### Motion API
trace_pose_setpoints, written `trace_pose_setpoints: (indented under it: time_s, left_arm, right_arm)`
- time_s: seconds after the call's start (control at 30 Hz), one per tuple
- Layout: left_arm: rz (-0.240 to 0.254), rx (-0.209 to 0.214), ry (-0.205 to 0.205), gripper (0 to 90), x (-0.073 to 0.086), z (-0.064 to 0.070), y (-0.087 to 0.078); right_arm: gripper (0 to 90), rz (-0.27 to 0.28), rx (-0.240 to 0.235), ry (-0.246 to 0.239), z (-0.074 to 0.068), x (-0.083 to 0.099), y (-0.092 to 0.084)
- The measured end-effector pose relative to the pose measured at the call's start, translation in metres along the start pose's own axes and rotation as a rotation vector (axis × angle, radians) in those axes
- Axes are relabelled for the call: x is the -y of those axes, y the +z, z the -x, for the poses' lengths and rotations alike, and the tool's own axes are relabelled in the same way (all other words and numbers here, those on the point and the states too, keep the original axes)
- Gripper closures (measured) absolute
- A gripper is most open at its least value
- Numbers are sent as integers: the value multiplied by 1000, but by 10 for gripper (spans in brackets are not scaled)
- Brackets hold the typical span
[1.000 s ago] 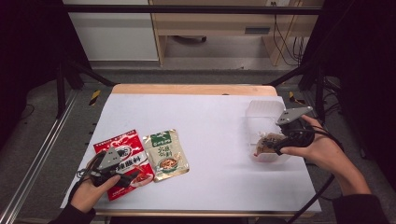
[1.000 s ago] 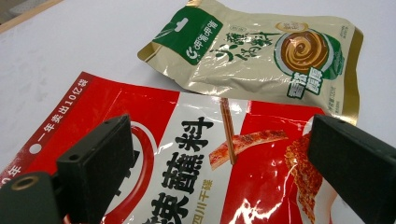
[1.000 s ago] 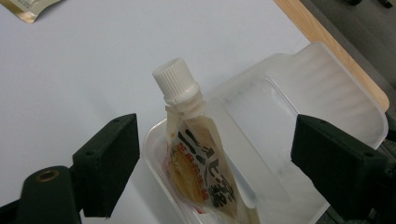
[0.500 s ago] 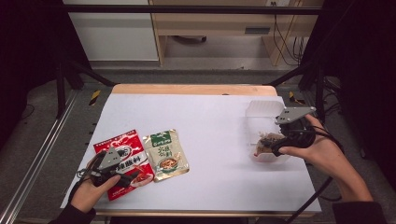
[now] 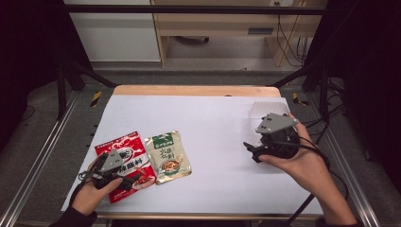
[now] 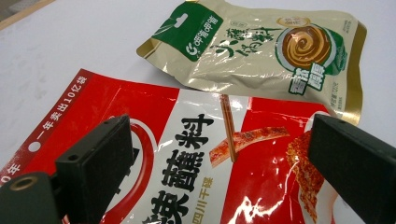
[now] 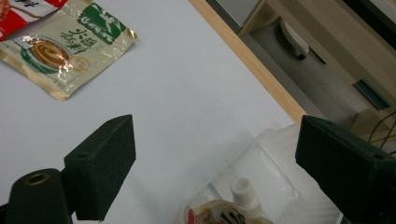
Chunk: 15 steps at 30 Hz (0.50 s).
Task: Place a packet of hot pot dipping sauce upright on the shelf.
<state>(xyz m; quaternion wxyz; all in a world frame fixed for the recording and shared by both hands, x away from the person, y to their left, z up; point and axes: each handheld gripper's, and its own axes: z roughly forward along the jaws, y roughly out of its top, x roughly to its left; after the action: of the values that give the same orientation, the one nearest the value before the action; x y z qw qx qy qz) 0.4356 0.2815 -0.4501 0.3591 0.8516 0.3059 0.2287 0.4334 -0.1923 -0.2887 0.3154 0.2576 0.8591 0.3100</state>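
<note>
A red sauce packet (image 5: pixel 126 156) lies flat at the table's front left, with a cream-and-green sauce packet (image 5: pixel 167 156) just to its right. My left gripper (image 5: pixel 130 177) hovers low over the red packet (image 6: pixel 196 172), open, with nothing between its jaws; the cream packet (image 6: pixel 261 56) lies beyond them. My right gripper (image 5: pixel 251 150) is at the right side, open and pointing left. Under it, a spouted pouch (image 7: pixel 236 207) lies in a clear plastic container (image 7: pixel 275 182), below the jaws and not gripped. The cream packet (image 7: pixel 65 49) shows farther off.
The white table top (image 5: pixel 213 123) has a wooden far edge (image 5: pixel 194 91). Part of the clear container (image 5: pixel 265 109) sticks out behind the right hand. Metal frame rails run along both sides of the table, and cables trail off at the right.
The right hand and gripper have shifted over the clear container and now cover the brownish pouch that showed beside the jaws before. The left gripper has stayed put.
</note>
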Motion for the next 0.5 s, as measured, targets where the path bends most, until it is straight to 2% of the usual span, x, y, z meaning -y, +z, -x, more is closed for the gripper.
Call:
trace_pose_setpoints:
  time_s: [0.07, 0.2, 0.23, 0.33, 0.5]
  left_arm:
    - [-3, -5, -1, 63, 0, -1, 0]
    - [-5, -10, -5, 60, 0, -2, 0]
    - [-6, -10, -9, 58, 0, -2, 1]
    - [-3, -17, -13, 57, -1, 0, 2]
    - [-5, -15, -9, 59, -1, 0, 1]
  right_arm:
    - [148, 9, 31, 22, -13, -5, 4]
    - [151, 20, 30, 42, -23, -8, 10]
    - [151, 23, 23, 59, -33, -9, 16]
    - [157, 60, 0, 96, -44, -8, 23]
    - [152, 63, 11, 111, -62, -7, 43]
